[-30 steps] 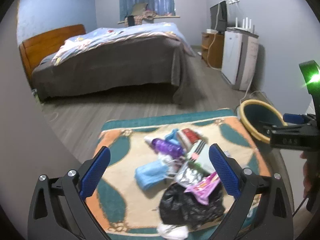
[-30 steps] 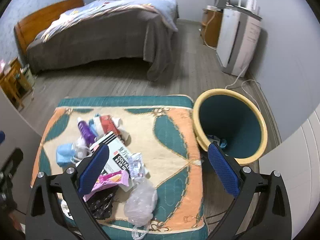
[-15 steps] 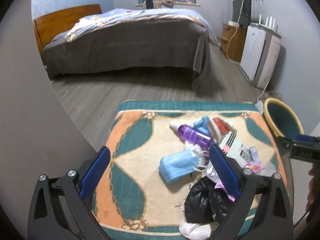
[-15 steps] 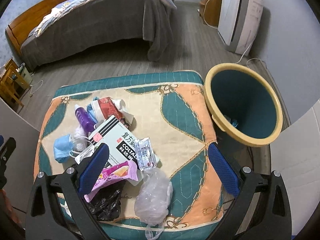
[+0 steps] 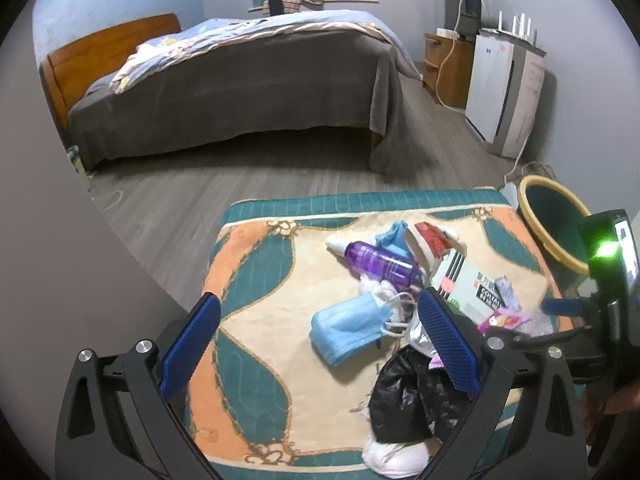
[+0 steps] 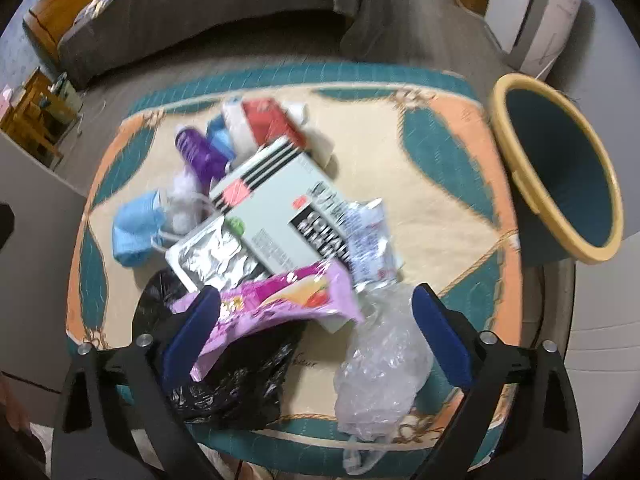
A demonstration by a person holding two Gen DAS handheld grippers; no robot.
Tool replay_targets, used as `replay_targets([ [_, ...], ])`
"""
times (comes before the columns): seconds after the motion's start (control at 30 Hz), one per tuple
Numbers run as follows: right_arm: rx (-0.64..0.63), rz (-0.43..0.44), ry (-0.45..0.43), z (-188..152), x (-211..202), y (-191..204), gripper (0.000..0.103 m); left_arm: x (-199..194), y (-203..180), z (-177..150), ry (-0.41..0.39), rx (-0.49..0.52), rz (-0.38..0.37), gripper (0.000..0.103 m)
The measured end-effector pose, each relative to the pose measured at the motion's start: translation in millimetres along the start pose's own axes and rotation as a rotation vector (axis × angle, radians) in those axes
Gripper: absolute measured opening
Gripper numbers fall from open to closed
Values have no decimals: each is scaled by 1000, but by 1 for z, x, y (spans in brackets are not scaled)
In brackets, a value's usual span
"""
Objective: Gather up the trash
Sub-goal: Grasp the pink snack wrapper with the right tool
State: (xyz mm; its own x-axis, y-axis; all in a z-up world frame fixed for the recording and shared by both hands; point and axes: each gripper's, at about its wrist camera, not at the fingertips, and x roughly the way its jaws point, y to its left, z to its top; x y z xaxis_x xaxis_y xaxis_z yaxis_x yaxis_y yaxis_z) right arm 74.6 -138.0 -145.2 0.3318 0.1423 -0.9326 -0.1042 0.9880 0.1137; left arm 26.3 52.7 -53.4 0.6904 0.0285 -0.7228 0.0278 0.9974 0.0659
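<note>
Trash lies heaped on the patterned mat [image 6: 440, 184], with the yellow-rimmed bin [image 6: 560, 168] just off the mat's right edge. Nearest the right gripper [image 6: 316, 340] are the pink wrapper [image 6: 288, 300], its long axis running across the gap from the left finger toward the bin, and the clear plastic bag [image 6: 380, 364], just inside the finger on the bin side. Both fingers of this gripper stand spread wide, holding nothing. The black bag [image 6: 228, 380] sits under the wrapper, on the side away from the bin. The left gripper [image 5: 320, 344], also spread and empty, hovers over the blue mask [image 5: 344, 328], farther from the bin. Judging by this, the right hand is better placed for the wrapper or the clear bag.
</note>
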Motion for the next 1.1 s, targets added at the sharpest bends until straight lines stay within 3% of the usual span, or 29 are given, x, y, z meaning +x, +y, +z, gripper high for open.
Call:
replay_targets([
  [0.1, 9, 20, 28, -2, 8, 4, 75, 2, -1, -1, 5, 9, 0, 98],
  [0.17, 24, 40, 42, -4, 10, 4, 54, 2, -1, -1, 6, 11, 0, 98],
  [0.27, 37, 49, 40, -2, 9, 3, 39, 2, -3, -2, 4, 16, -4, 98],
  [0.53, 60, 66, -85, 17, -30, -10, 37, 0, -17, -3, -6, 70, -18, 98],
  [0.63, 35, 25, -130, 29, -59, -20, 37, -4, -25, -4, -19, 92, -44, 98],
  [0.83, -49, -131, -224, 40, -112, -56, 37, -3, -66, -17, -11, 144, -170, 98],
  [1.0, 67, -99, -216, 35, -108, -95, 37, 4, -110, -31, 14, 176, -253, 98],
  [1.1, 76, -126, -212, 36, -103, -107, 37, 12, -132, -40, 41, 166, -287, 98],
])
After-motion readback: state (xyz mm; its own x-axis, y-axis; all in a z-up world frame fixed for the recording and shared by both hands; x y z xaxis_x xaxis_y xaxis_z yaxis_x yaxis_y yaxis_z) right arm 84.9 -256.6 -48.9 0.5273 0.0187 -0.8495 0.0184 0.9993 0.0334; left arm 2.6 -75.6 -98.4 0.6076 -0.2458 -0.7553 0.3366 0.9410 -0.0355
